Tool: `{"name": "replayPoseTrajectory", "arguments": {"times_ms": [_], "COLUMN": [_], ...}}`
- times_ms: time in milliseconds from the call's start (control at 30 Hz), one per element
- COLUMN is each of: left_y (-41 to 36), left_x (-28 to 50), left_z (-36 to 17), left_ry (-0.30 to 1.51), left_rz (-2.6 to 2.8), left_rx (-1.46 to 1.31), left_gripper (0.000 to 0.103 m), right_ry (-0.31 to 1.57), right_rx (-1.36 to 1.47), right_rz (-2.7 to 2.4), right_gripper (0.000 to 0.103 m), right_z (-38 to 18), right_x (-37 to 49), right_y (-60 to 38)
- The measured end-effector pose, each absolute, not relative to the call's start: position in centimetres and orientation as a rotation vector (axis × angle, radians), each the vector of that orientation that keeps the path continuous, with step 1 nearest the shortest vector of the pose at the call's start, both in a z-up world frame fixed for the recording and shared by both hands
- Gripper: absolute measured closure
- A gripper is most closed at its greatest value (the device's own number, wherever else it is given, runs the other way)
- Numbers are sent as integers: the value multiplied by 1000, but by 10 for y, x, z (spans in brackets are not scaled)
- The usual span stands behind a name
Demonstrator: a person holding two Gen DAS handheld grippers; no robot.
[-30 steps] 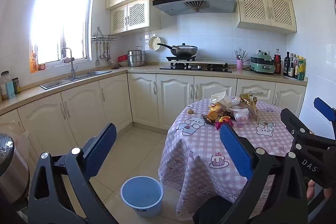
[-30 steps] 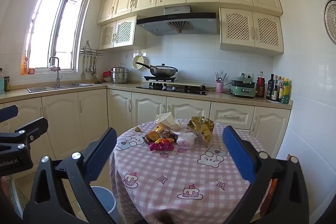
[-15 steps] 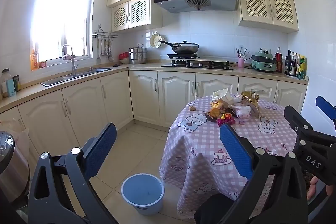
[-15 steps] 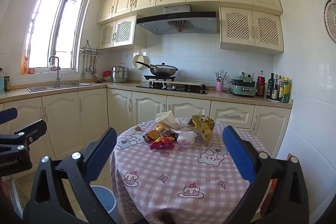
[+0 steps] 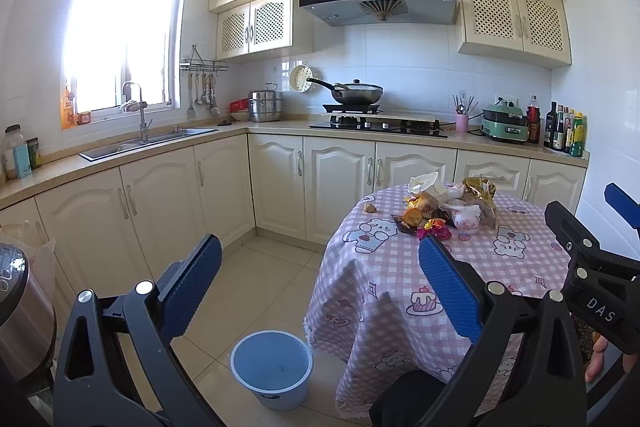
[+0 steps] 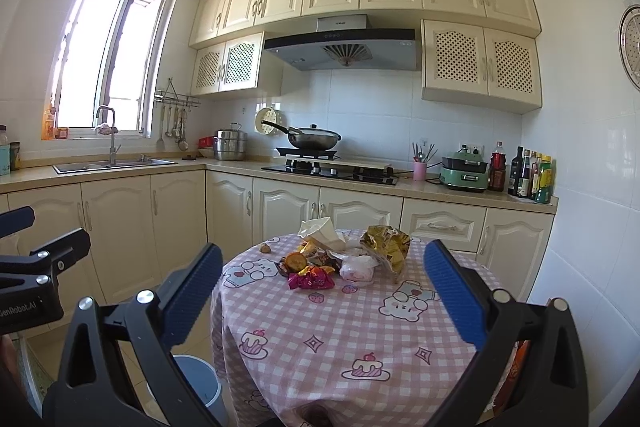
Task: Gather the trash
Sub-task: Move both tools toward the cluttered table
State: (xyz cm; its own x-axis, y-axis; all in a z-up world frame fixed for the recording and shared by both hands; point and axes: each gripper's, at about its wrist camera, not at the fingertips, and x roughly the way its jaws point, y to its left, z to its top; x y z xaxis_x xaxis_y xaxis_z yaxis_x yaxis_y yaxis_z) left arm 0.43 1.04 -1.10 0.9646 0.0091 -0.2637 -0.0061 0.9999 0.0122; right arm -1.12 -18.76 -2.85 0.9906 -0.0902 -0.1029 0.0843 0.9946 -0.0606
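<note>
Trash pile on table, beyond gaping right tongs.

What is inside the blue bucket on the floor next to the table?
The bucket looks empty in the left wrist view, with a bare blue bottom. In the right wrist view, a claw finger mostly hides it.

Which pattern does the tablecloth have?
Pink-and-white checks with cartoon bears and cakes on the tablecloth, clearest in the right wrist view.
</note>
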Motion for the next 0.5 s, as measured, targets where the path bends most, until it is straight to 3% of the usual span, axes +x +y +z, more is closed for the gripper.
{"name": "replayPoseTrajectory", "arguments": {"times_ms": [500], "left_y": [13], "left_x": [7], "left_z": [-9], "left_ry": [277], "left_rz": [6], "left_rx": [6], "left_gripper": [7], "right_ry": [113], "right_rx": [-54], "right_rz": [-88], "right_gripper": [4], "right_z": [-31], "right_x": [-8], "right_y": [-187]}}
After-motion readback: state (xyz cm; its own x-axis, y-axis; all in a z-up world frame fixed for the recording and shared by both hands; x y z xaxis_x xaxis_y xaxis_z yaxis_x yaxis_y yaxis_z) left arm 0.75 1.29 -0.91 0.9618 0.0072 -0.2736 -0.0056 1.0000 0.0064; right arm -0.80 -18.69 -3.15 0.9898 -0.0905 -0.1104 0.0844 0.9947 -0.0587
